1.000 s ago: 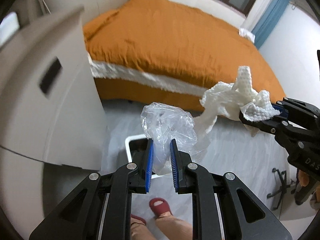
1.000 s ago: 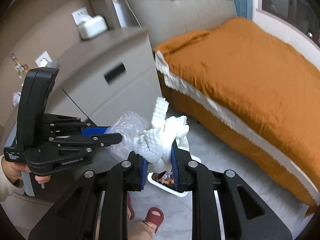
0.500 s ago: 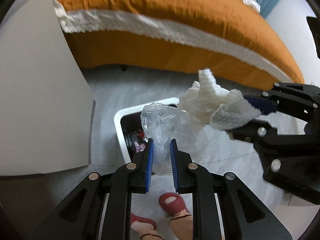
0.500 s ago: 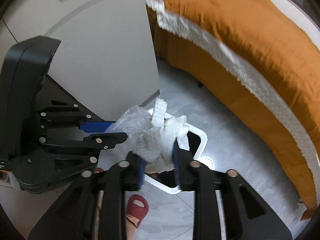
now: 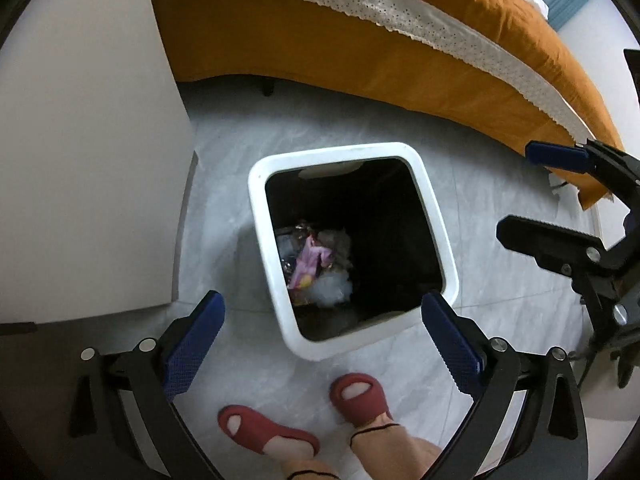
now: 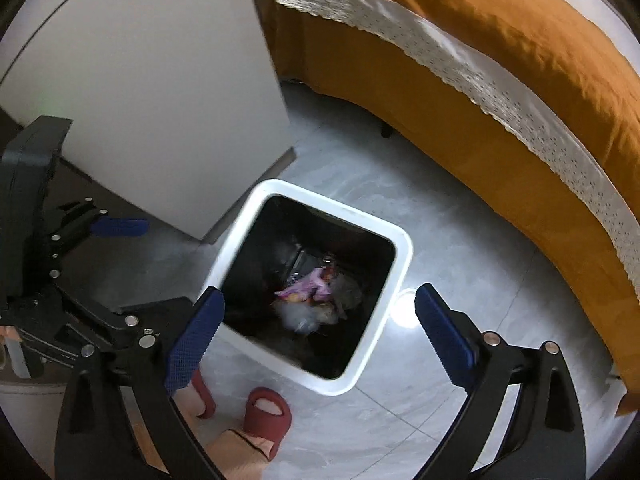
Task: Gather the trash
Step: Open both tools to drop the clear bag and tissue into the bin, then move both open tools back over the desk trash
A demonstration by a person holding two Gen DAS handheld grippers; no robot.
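A white-rimmed bin with a dark inside stands on the floor right below both grippers. In it lie a pink wrapper and a blurred white clump. My left gripper hangs over the bin, its jaws opening wide with nothing between them. My right gripper is over the same bin, jaws opening too and empty. The right wrist view shows the pink wrapper and the white clump. Each gripper shows in the other's view: right gripper, left gripper.
A bed with an orange cover and a white lace edge runs behind the bin. A pale nightstand stands to its left. A person's feet in red slippers are on the grey tiled floor just in front of the bin.
Both grippers sank down over the bin and their jaws spread wide. The clear plastic left the left gripper and the white paper towel left the right one.
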